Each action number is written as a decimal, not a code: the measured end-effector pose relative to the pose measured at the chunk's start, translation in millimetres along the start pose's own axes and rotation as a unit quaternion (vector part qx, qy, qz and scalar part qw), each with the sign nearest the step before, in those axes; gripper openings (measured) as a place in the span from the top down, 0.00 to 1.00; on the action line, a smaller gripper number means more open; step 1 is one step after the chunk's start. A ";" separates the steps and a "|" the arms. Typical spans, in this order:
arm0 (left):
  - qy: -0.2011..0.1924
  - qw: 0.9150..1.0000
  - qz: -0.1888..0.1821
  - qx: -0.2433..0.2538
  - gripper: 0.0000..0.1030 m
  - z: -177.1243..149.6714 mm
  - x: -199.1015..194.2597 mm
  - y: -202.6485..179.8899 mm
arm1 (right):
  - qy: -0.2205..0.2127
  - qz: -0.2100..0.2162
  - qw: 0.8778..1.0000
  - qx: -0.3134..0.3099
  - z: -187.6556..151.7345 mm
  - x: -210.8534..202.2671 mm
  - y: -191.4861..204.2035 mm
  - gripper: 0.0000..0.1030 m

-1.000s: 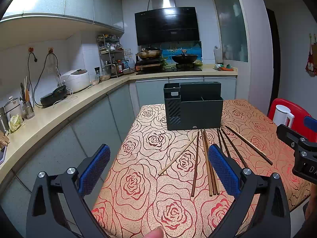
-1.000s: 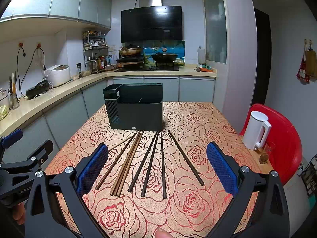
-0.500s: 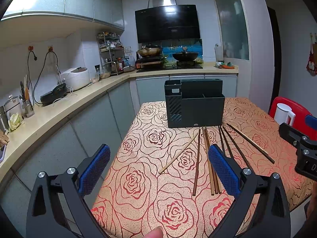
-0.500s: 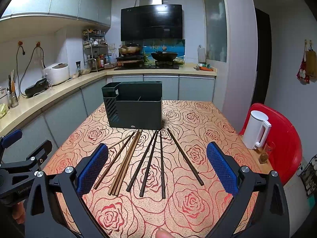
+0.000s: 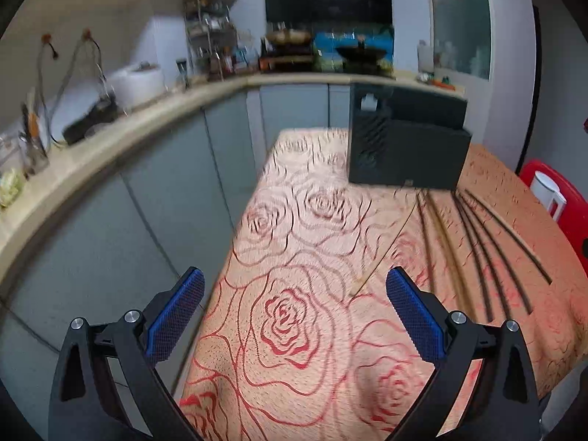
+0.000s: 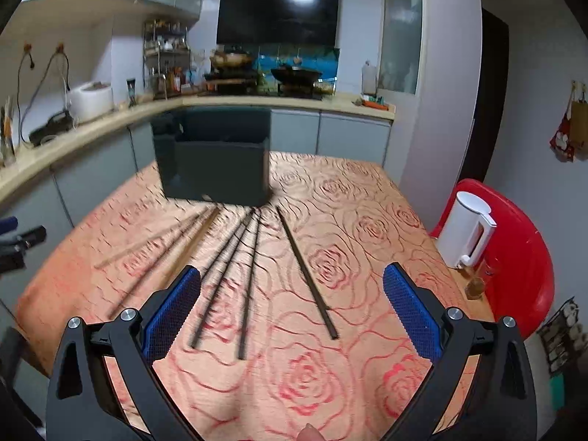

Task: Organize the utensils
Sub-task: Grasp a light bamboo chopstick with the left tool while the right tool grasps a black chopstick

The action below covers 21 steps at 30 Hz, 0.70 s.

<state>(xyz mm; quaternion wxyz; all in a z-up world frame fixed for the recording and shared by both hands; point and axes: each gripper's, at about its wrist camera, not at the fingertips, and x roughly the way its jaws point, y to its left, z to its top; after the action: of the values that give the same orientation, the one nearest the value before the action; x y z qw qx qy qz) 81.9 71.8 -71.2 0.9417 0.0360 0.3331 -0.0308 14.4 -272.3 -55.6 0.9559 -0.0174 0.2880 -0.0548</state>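
Meanwhile, both the left gripper (image 5: 294, 286) and right gripper (image 6: 292, 283) hover spread wide; closely packed chopsticks (image 6: 235, 275) at frame centre risk a double pickup.

Both wrist views forward over the table (image 5: 316, 220), sharing the organizer (image 6: 217, 161).

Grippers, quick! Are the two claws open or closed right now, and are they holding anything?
Left gripper: open, holding nothing, above the table.
Right gripper: open, holding nothing, above the chopsticks.
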 end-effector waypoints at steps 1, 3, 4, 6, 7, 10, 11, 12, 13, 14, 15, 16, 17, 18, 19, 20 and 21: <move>0.008 1.000 -0.006 0.002 0.07 -1.6 7.8 2.8 | 0.005 0.002 1.000 0.001 -2.7 4.2 -2.6 0.06; 0.028 0.999 -0.025 0.014 0.08 -5.6 26.7 3.6 | 0.013 0.011 1.000 0.008 -5.9 13.0 -9.7 0.06; 0.035 0.998 -0.037 0.023 0.10 -8.1 34.1 1.1 | 0.015 0.016 1.000 0.011 -7.3 17.1 -13.0 0.06; 0.054 0.996 -0.060 0.049 0.18 -12.0 48.5 -8.7 | 0.016 0.019 1.000 0.013 -9.4 22.3 -15.9 0.06; 0.060 0.994 -0.067 0.062 0.24 -13.9 54.7 -14.4 | 0.015 0.022 1.000 0.013 -10.6 24.6 -17.1 0.06; 0.076 0.989 -0.082 0.092 0.38 -17.9 72.6 -30.4 | 0.014 0.032 0.999 0.016 -12.9 29.6 -20.1 0.06; 0.080 0.988 -0.085 0.098 0.43 -18.7 77.6 -33.8 | 0.014 0.035 0.999 0.018 -13.6 30.9 -21.7 0.06; 0.085 0.987 -0.090 0.102 0.47 -18.7 82.7 -37.6 | 0.013 0.038 0.999 0.020 -14.3 32.6 -23.8 0.06; 0.089 0.986 -0.094 0.106 0.48 -18.4 87.5 -40.9 | 0.013 0.039 0.999 0.022 -14.8 34.2 -25.3 0.06; 0.092 0.985 -0.096 0.108 0.51 -17.3 91.2 -43.5 | 0.013 0.039 0.999 0.022 -15.5 35.4 -26.6 0.06; 0.088 0.985 -0.100 0.110 0.54 -16.9 93.5 -46.0 | 0.013 0.037 0.999 0.022 -16.1 36.9 -28.0 0.06; 0.088 0.984 -0.103 0.112 0.56 -15.7 95.5 -47.8 | 0.014 0.036 0.999 0.022 -17.0 38.8 -29.9 0.06; 0.089 0.984 -0.107 0.113 0.61 -14.9 96.5 -49.6 | 0.015 0.035 0.999 0.023 -17.2 39.9 -31.2 0.06; 0.090 0.983 -0.112 0.114 0.63 -13.3 98.5 -51.2 | 0.016 0.036 0.999 0.025 -17.7 40.3 -32.5 0.06; 0.089 0.983 -0.116 0.113 0.69 -13.4 99.0 -52.2 | 0.016 0.037 0.999 0.029 -18.1 41.0 -34.8 0.07; 0.089 0.982 -0.120 0.112 0.76 -12.9 98.1 -52.6 | 0.016 0.037 0.999 0.031 -18.4 41.3 -37.1 0.09; 0.087 0.982 -0.124 0.112 0.82 -13.5 97.9 -54.4 | 0.017 0.039 0.999 0.033 -18.8 41.7 -39.6 0.11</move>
<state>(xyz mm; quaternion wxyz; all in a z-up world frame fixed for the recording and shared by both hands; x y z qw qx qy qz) 145.0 15.5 -145.9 0.8878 0.1019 0.4104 -0.1815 34.8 -316.5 -91.5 0.9524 0.0261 0.3025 -0.0273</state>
